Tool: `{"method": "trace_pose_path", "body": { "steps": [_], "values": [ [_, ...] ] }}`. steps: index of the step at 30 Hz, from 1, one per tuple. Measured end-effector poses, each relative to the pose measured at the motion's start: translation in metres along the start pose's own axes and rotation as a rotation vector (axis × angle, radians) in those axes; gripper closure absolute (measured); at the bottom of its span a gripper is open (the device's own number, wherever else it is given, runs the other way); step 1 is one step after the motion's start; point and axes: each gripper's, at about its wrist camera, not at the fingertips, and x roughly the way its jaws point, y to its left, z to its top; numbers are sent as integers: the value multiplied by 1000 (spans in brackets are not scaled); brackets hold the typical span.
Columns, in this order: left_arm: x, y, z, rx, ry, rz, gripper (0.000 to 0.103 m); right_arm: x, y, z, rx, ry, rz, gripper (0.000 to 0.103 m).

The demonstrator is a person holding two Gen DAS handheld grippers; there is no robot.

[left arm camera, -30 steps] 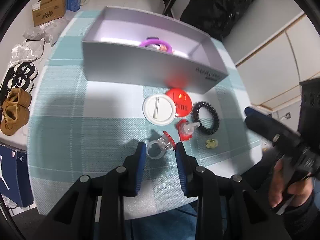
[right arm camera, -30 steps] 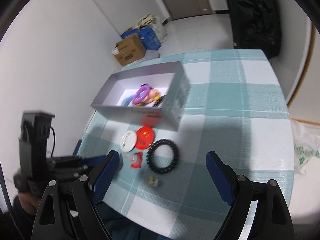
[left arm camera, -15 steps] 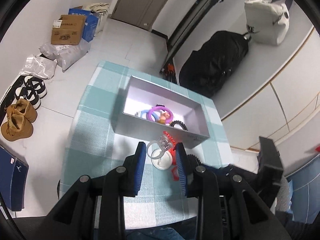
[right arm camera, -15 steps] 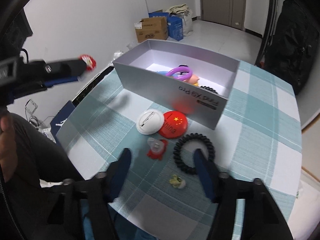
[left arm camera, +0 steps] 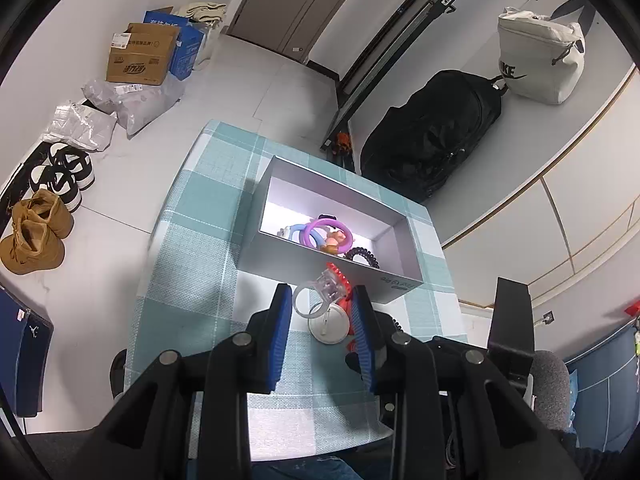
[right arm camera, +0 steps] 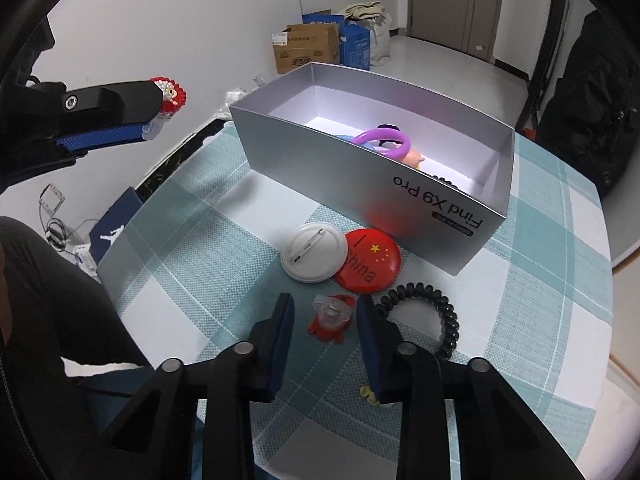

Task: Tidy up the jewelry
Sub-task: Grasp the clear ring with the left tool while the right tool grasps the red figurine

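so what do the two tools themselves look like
Both tools, the left tool and the right tool, share one build: black angular plastic frames with round silver bolt heads, and two flat fingers faced with blue textured pads. No cables or markings show.

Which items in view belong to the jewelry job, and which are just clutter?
Job:
clear ring with red charm in left gripper
red-based ring
black coil hair tie
red badge
white badge
silver box

Clutter:
shoes
cardboard box
black backpack

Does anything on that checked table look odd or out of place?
Only one white round pin badge lies face down, its clasp showing, overlapped by the face-up red round flag badge beside the silver cardboard box.
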Motion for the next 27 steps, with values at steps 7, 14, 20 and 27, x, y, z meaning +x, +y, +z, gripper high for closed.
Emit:
{"method": "trace_pose_path", "body": {
  "steps": [7, 14, 20, 27],
  "values": [
    [1, -3, 0, 7, 1, 13, 78, -3, -3, -2, 3, -2, 8, 85],
    [-2, -2, 1, -13, -25, 20, 78, -19, -13, 4, 57, -63, 52, 85],
    [-2, -9, 3, -4, -56, 38, 78, -31, -27, 10, 121, -100, 98, 85],
    [-6, -17, 6, 14, -102, 52, 78, -50, -34, 21, 176, -177, 120, 85]
  ]
}}
